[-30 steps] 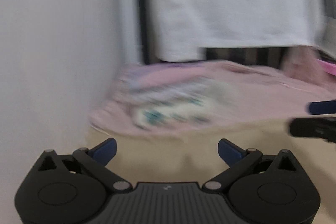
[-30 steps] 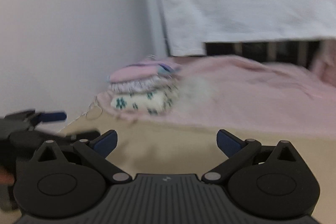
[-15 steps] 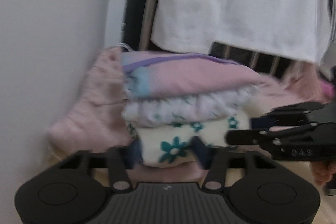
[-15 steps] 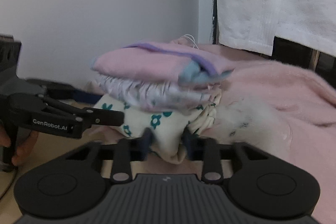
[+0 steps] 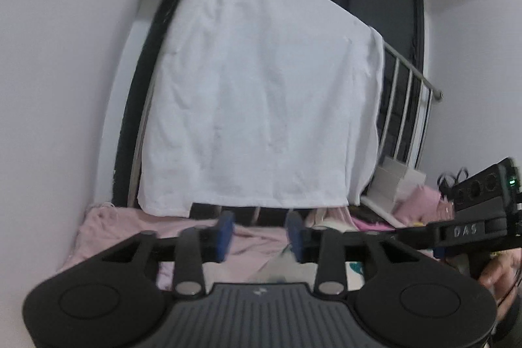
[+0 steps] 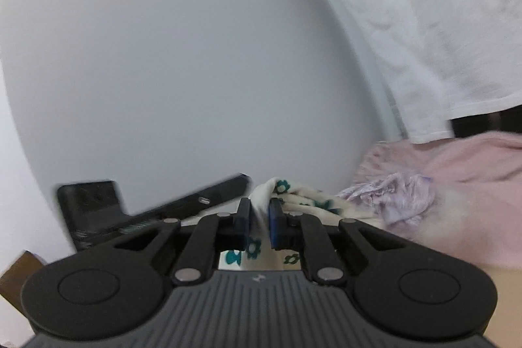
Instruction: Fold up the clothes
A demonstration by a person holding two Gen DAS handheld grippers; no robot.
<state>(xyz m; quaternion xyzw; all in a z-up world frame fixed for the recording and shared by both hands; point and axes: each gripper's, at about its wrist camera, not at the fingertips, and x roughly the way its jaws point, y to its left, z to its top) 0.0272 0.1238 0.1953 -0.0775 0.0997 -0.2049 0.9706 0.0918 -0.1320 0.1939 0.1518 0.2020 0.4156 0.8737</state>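
Folded stack gone from view, floral garment (image 6: 295,199) lifted, right gripper (image 6: 259,225) jaws closing on it

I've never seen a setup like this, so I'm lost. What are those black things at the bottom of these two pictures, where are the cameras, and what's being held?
There is no robot here. A person holds a two-finger gripper in each hand, and each gripper has a camera looking along its fingers. One picture comes from the left gripper, the other from the right gripper. Ahead lie a pink blanket and a crumpled lilac garment, and a white cloth hangs from a rail. The right gripper's jaws are closing on a cream floral garment. The left gripper's pads stand partly apart, and it is unclear whether they hold any cloth.
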